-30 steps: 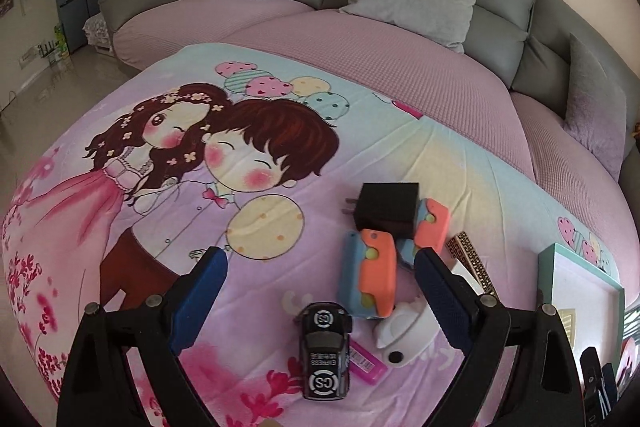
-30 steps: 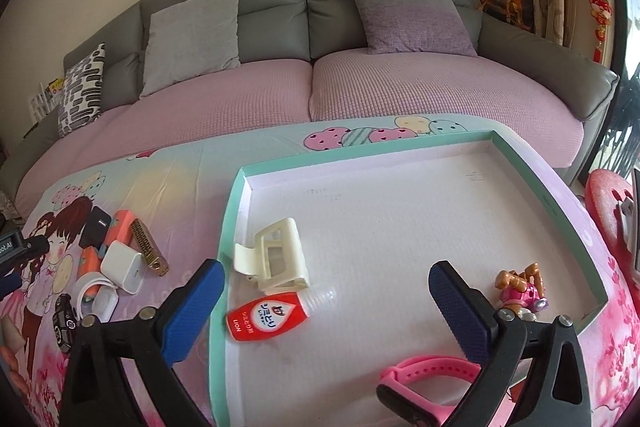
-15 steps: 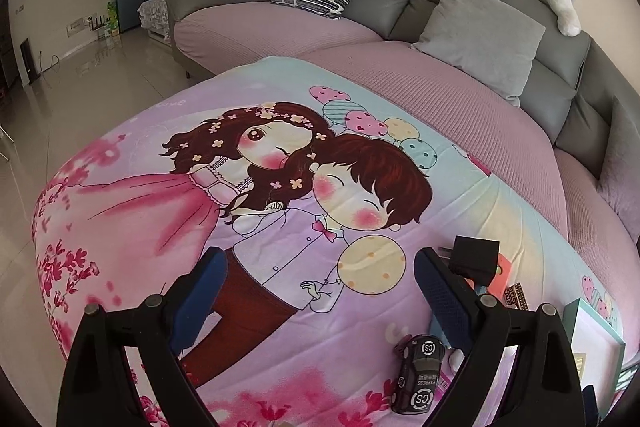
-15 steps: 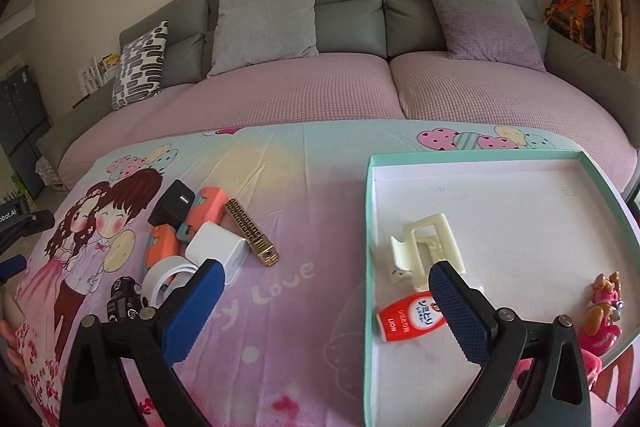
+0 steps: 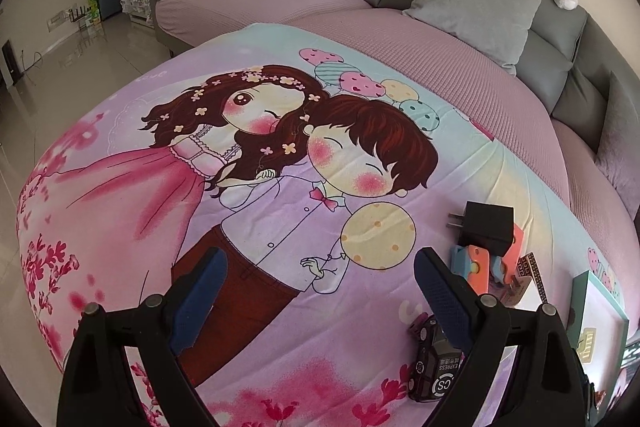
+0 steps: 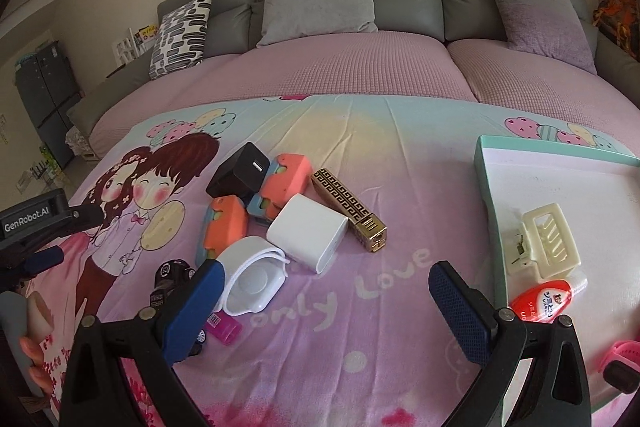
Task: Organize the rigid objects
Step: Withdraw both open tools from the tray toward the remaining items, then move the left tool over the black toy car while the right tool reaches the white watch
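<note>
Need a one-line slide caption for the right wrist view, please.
Open right hand-held gripper above loose items beside white charger and gold lighter; teal tray at right.

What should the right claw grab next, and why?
Probably ease the right claw forward and left onto the white charger: the claw is open and empty, the charger lies nearest in the pile, and the tray has bare room.
</note>
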Demonstrator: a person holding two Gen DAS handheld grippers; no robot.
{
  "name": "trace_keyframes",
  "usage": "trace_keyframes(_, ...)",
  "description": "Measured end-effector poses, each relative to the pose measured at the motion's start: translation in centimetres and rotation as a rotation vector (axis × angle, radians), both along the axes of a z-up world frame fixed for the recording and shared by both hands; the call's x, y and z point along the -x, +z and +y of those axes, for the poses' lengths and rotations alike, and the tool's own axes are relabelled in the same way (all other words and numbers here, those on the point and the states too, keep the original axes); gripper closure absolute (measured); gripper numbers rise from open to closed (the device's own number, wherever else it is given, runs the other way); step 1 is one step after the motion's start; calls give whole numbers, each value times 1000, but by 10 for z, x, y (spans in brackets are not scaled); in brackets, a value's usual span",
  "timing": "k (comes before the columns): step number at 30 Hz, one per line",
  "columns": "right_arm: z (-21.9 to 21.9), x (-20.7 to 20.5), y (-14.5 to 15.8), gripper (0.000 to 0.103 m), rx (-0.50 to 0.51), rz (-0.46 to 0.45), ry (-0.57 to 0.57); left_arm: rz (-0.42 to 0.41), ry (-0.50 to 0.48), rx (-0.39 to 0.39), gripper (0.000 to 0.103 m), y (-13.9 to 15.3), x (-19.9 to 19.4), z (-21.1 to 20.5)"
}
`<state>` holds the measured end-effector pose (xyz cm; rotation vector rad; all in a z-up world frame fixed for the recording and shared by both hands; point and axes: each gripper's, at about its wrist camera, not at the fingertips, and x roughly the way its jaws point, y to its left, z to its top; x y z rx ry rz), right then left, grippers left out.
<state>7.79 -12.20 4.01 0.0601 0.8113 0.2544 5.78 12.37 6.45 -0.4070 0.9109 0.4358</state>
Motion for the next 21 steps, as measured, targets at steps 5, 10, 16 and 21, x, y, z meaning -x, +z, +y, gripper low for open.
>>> trace_keyframes(5,9,-5,-10,0,-4,35,11,20,-37,16,8,-8,-2,-4)
trace_keyframes(10,15,-9,-16,0,-52,64,20,39,-71,27,8,-13,-4,-8)
trace_keyframes(16,24,-13,-26,1,-71,113,36,43,-74,44,8,-17,-5,-6)
trace_keyframes(21,28,-12,-25,8,-96,120,42,53,-67,59,8,-22,-5,-2)
